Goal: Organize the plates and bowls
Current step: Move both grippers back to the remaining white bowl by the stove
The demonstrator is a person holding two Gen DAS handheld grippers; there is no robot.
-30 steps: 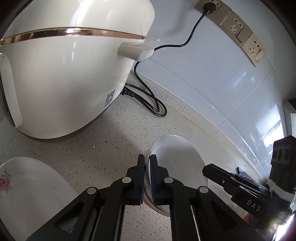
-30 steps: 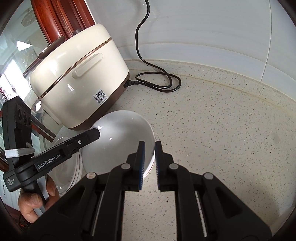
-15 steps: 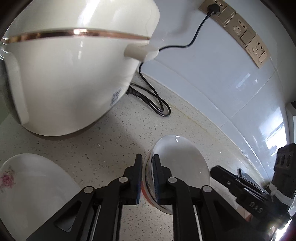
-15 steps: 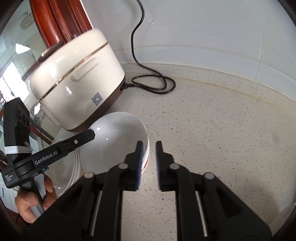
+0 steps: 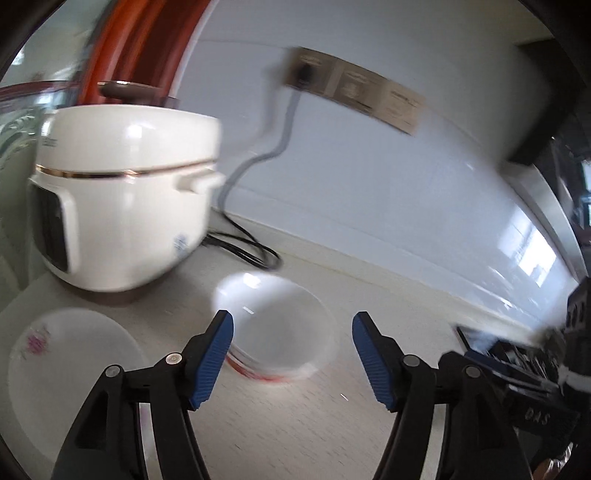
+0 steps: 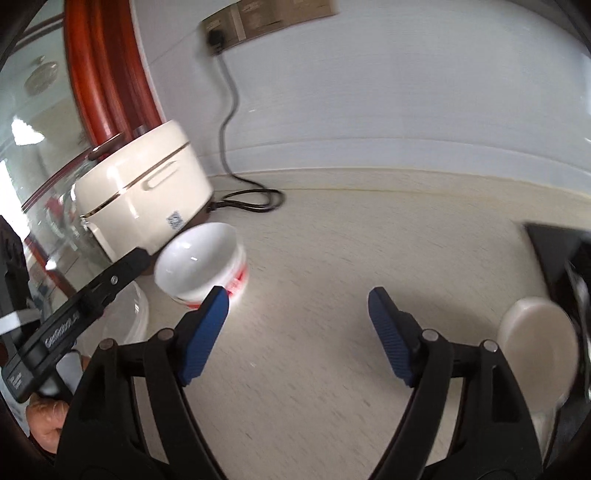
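Observation:
A white bowl [image 5: 275, 325] with a red band near its base rests on the speckled counter [image 5: 280, 413], in front of the rice cooker [image 5: 122, 206]. My left gripper [image 5: 291, 347] has pulled back from the bowl; its jaws are opening and hold nothing. In the right wrist view the same bowl [image 6: 201, 258] lies ahead and to the left. My right gripper [image 6: 297, 325] is also opening, with only bare counter [image 6: 314, 258] between its fingers. A white plate [image 5: 70, 365] with a pink flower lies at the lower left. The pictures are motion-blurred.
A black power cord [image 6: 251, 199] loops behind the bowl and runs up to wall sockets [image 6: 218, 33]. Another white dish [image 6: 535, 343] sits at the right beside a dark appliance edge [image 6: 554, 251]. A hand [image 6: 48, 421] holds the left gripper's handle. Tiled wall bounds the counter behind.
Both grippers let go of the bowl's rim, opened wide and drew back from it. The bowl now stands alone on the counter, farther from both cameras.

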